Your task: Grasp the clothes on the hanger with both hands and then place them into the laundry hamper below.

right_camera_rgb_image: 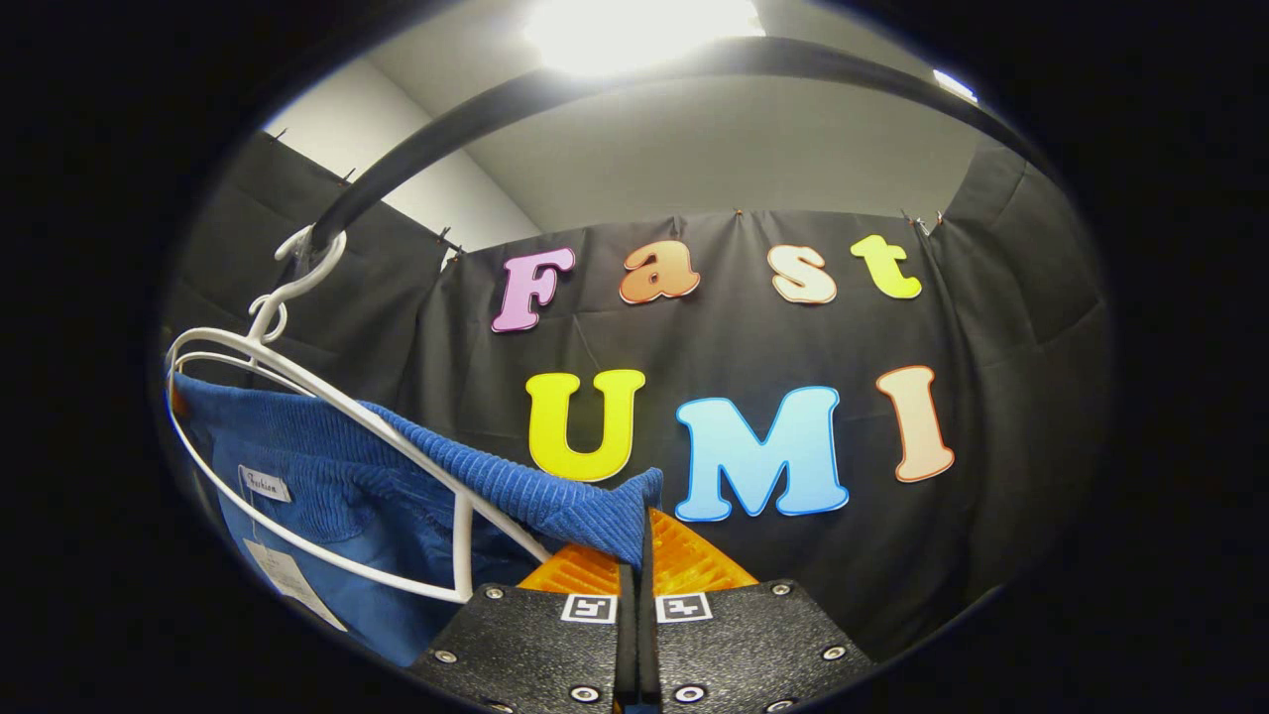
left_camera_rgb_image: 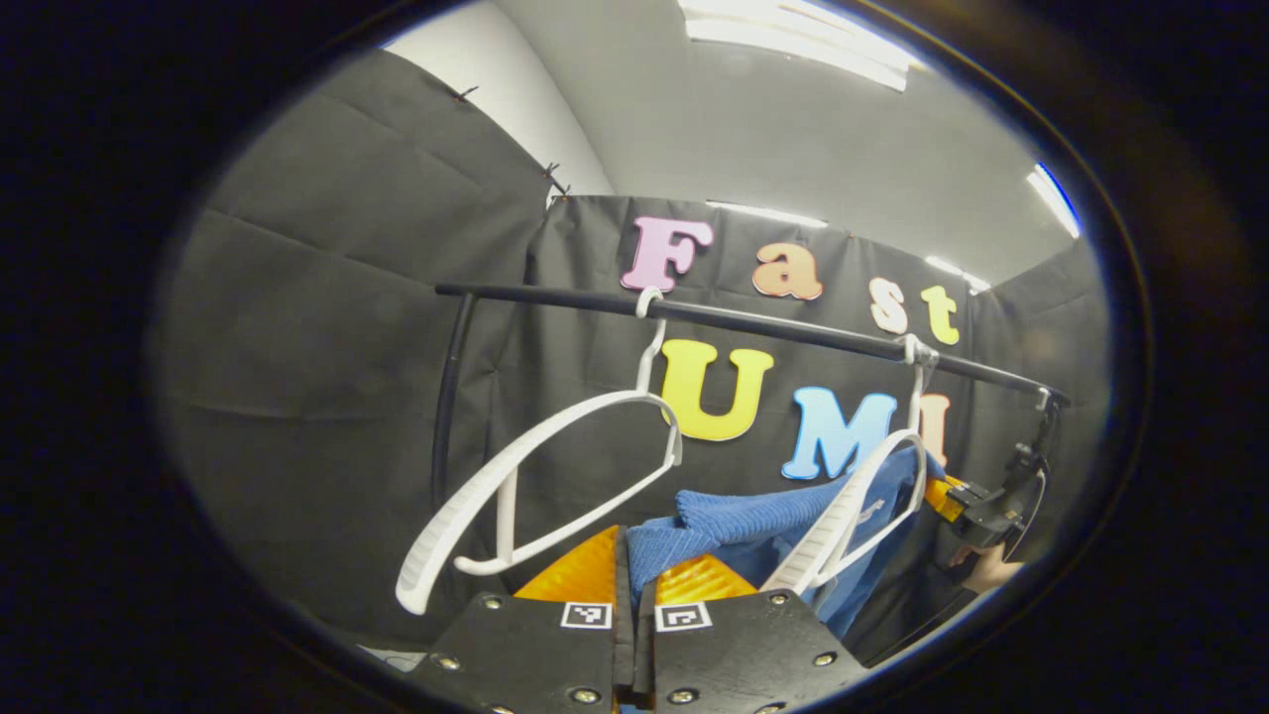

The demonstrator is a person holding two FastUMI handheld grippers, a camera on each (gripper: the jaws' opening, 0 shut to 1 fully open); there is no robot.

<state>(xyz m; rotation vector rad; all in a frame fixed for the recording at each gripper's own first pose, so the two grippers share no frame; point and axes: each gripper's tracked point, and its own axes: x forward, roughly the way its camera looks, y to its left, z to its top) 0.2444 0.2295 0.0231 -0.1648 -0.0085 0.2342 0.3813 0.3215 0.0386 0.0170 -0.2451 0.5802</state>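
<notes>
Between both hand-held grippers' closed fingers, the blue garment (left_camera_rgb_image: 753, 521) is pinched.

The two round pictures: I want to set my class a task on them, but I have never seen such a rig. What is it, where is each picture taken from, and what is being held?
A person holds a two-finger gripping tool in each hand, and a small camera rides on each tool, looking forward along its fingers.

In the left gripper view, the left tool sits at the bottom, its fingers shut on a fold of the blue garment. A black rail carries two white hangers: an empty hanger and the garment's hanger. Far right, the other tool shows, with a hand behind it.

In the right gripper view, the right tool pinches the other end of the same garment, which is draped over its hanger.

So both tools grip the garment while it is on the hanger.
</notes>
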